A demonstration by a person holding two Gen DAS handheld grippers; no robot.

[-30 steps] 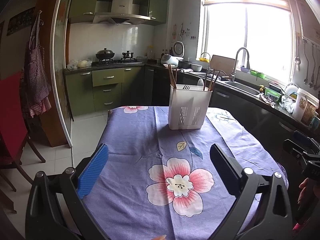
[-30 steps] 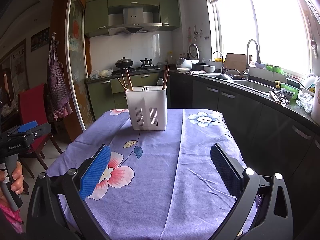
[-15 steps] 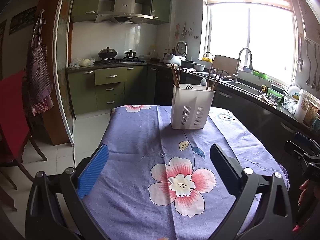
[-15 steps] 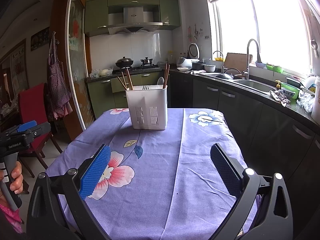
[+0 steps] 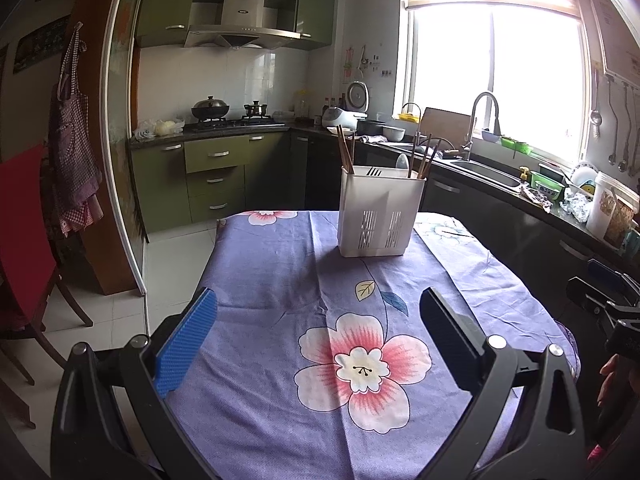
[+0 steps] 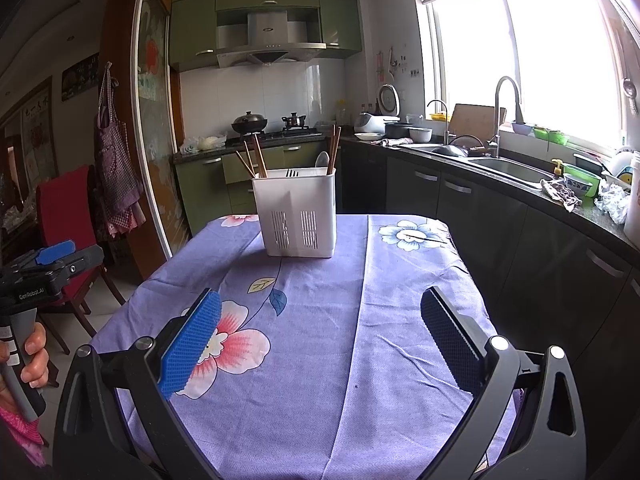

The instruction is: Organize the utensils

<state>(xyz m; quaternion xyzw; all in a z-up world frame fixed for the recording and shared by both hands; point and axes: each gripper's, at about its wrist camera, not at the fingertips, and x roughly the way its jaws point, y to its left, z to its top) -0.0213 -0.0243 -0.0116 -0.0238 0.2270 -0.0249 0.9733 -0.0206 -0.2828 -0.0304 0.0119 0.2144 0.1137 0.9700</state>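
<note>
A white slotted utensil holder (image 5: pixel 380 212) stands upright at the far end of the table; it also shows in the right wrist view (image 6: pixel 296 212). Wooden chopsticks (image 5: pixel 344 148), dark fork tines (image 5: pixel 374 171) and a white spoon (image 5: pixel 402 160) stick out of its top. My left gripper (image 5: pixel 318 320) is open and empty, low over the near end of the table, well short of the holder. My right gripper (image 6: pixel 320 320) is also open and empty, at the same near end, to the right of the left one.
The table carries a purple flowered cloth (image 5: pixel 280 280). A red chair (image 5: pixel 20 240) stands to its left. A dark counter with a sink (image 6: pixel 500 164) runs along the right, close to the table's edge. Green cabinets and a stove (image 5: pixel 224 120) stand behind.
The left wrist view has shifted slightly, so the holder sits a little further right and higher. The right gripper has barely moved. Both grippers stay open.
</note>
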